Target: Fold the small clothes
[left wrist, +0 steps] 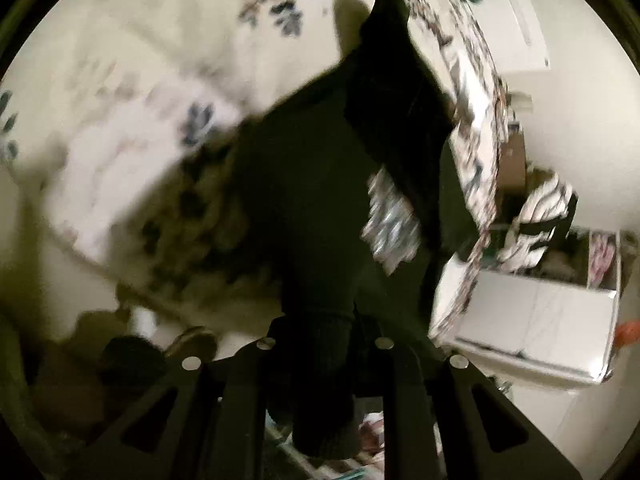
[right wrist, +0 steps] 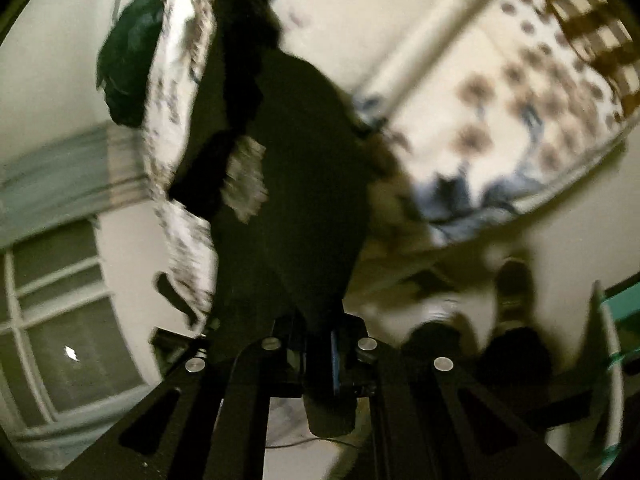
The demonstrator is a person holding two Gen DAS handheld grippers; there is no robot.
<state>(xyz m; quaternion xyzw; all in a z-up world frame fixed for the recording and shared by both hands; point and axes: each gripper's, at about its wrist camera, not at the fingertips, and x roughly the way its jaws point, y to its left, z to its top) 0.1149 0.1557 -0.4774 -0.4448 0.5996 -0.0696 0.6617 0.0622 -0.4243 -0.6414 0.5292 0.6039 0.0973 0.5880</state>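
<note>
A black garment (left wrist: 320,184) with a ribbed cuff hangs over the flowered bed cover (left wrist: 152,80). In the left wrist view my left gripper (left wrist: 324,344) is shut on its ribbed edge, and the cloth drapes away from the jaws toward the bed's far side. Through the right wrist view the same black garment (right wrist: 308,184) stretches up from my right gripper (right wrist: 320,332), which is shut on another edge of it. A small patterned patch (left wrist: 390,216) shows through a gap in the cloth. Both pictures are blurred by motion.
A white box (left wrist: 536,320) with striped clothes in it stands on the floor beside the bed. A dark green bundle (right wrist: 128,60) lies past the bed's edge. A person's feet (right wrist: 512,288) stand on the floor near a window (right wrist: 60,320). A checked cloth (right wrist: 588,12) lies on the bed.
</note>
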